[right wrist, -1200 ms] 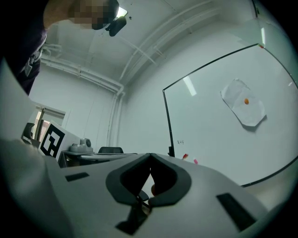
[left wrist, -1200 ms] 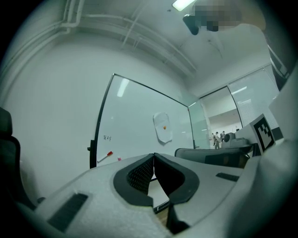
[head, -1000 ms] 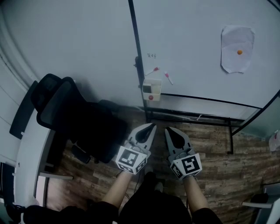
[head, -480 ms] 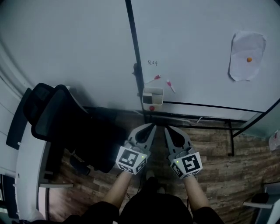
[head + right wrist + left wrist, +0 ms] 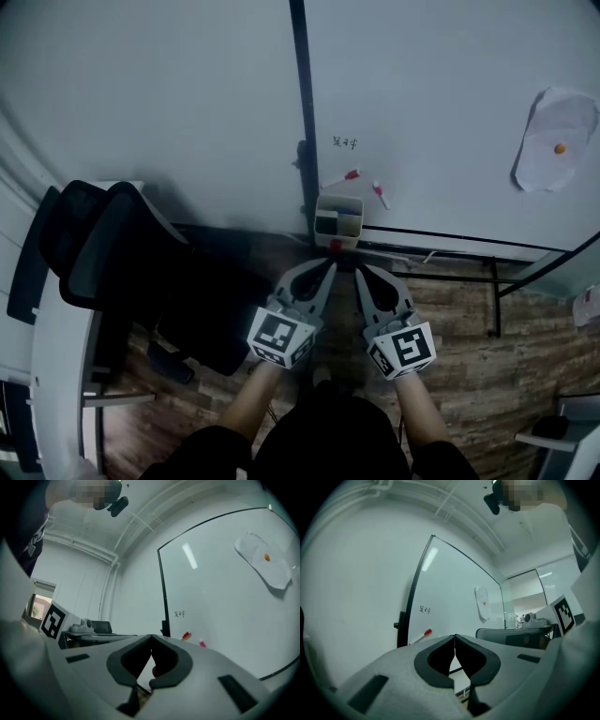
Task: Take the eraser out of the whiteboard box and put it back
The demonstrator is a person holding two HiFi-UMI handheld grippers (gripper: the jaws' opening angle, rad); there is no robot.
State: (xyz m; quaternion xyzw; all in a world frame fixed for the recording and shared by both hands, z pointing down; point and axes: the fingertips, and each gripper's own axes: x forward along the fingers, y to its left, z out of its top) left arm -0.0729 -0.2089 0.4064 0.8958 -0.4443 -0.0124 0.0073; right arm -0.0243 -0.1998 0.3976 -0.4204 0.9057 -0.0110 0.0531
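Both grippers are side by side over the plank floor (image 5: 469, 356), pointed at the whiteboard (image 5: 450, 94). Left gripper (image 5: 328, 267): fingers (image 5: 436, 657) pressed together, nothing between them. Right gripper (image 5: 359, 272): fingers (image 5: 161, 665) likewise closed tip to tip, empty. The whiteboard box (image 5: 337, 223) hangs at the board's lower left corner, just beyond both tips. I see dark items inside it but cannot pick out the eraser. Two markers (image 5: 343, 177) cling to the board above the box.

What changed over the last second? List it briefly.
The person stepped closer to the whiteboard; the whiteboard box now sits just ahead of the left gripper and right gripper. Nothing taken or released: both stay shut, empty, side by side.
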